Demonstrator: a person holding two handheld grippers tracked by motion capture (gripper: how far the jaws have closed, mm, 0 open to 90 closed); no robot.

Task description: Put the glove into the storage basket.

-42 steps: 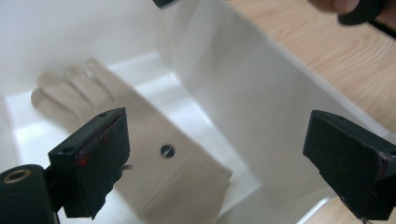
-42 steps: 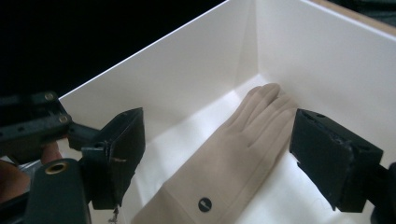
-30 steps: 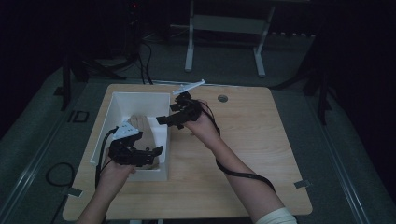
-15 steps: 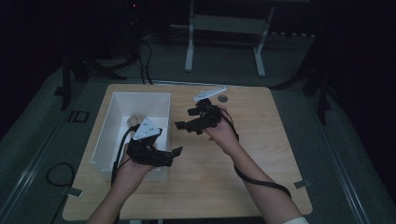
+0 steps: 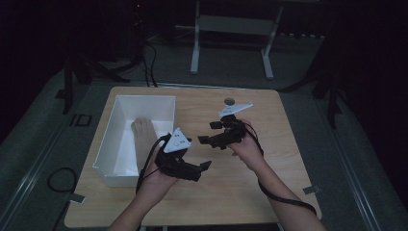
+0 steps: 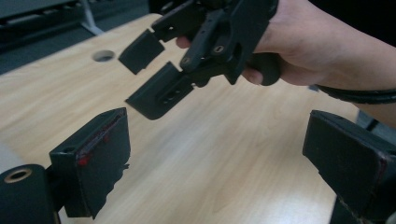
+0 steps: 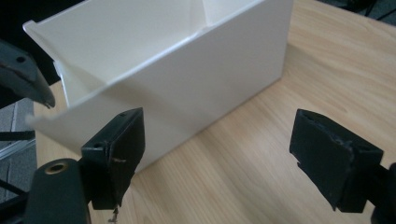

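pale wood forms the top of a square table (image 5: 288, 192) seen from the high view, with a small round hole (image 5: 229, 101) near its far edge. a white rectangular open-topped plastic box (image 5: 166, 103) is set on the table's left part, and a beige rounded object (image 5: 143, 132) is seen lying inside it; what it is cannot be told. the left gripper (image 5: 204, 168), black and held in the left hand (image 5: 156, 180), is placed just right of the box's near end, its jaws spread with nothing between them. the right gripper (image 5: 208, 132) is held in the right hand (image 5: 248, 149) near the table's middle, aimed toward the box, its jaws likewise parted and empty. the two grippers are near each other but apart.

in the left gripper view, the left gripper (image 6: 217, 149) is shown with jaws set wide over bare wood, red marks being seen on one pad. the right gripper (image 6: 152, 77) is held above the table farther off, jaws apart.

in the right gripper view, the right gripper (image 7: 224, 149) is shown wide open and empty, with the white box (image 7: 196, 79) standing just beyond its jaws.
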